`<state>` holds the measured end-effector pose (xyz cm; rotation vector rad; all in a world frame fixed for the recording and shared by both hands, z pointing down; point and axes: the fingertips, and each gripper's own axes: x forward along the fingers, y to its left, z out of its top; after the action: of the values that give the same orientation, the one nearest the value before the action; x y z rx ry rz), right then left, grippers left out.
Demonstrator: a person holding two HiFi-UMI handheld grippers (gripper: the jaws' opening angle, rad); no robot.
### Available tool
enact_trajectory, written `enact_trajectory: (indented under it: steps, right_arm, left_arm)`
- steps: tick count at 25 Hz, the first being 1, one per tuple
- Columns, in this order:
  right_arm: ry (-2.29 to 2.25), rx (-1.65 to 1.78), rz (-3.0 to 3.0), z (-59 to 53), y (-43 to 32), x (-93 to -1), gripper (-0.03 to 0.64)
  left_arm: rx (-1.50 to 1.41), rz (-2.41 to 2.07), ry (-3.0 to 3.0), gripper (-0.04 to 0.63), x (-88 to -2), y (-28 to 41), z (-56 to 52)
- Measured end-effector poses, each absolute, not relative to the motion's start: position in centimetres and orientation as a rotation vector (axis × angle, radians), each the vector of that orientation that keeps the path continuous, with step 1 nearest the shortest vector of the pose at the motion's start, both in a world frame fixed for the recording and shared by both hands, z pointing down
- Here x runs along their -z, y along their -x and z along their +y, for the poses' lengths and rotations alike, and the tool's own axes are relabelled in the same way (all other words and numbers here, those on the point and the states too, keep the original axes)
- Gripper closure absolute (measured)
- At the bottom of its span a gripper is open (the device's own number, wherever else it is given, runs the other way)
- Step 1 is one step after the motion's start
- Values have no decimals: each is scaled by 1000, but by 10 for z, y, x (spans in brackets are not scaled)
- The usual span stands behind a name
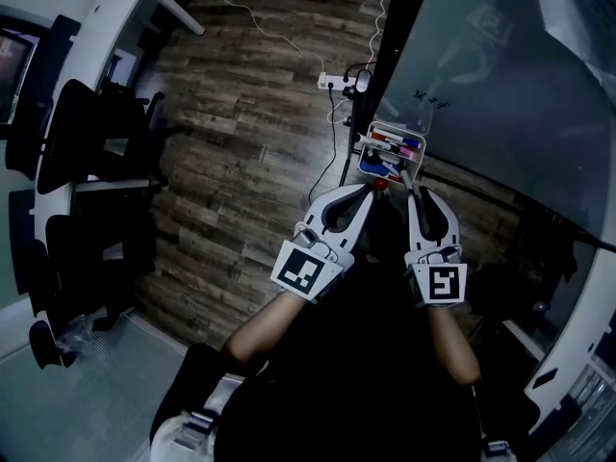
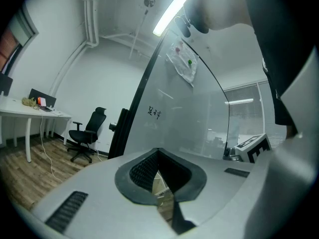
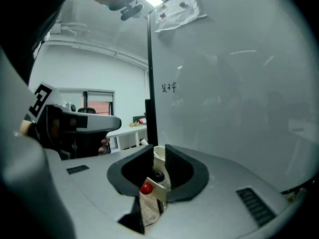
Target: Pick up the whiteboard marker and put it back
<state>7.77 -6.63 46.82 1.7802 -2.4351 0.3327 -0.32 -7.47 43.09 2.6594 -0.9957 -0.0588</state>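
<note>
Two grippers are hovering beside the marker tray (image 1: 367, 135), where the whiteboard markers (image 1: 393, 145) are lying. The left gripper (image 2: 158, 153) is keeping its jaws together, empty. The right gripper (image 3: 159, 156), jaws narrowly apart, is framing a red-capped marker (image 3: 146, 187). Probably the approach; next, widening and lowering onto one barrel.

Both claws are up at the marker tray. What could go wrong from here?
1. The right claw is barely open at the marker tray; the red-capped marker and a dark-capped marker sit close together there, so it may catch both or nudge the tray.
2. The left claw, shut and empty, hovers right beside it; the two could bump.
</note>
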Motion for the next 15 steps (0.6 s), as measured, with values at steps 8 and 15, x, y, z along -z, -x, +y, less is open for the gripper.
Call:
enact_trajectory:
  steps: [8,15]
  right_arm:
    - [-1816,-285,-2435,-64,-76,-457,566]
    - [-1855,-262,-2395,-54,-76,-451,597]
  left_arm:
    - [93,-1006,-2680,588,-421,11,-74]
    - [121,-994,-2701,588,-415,18,-64]
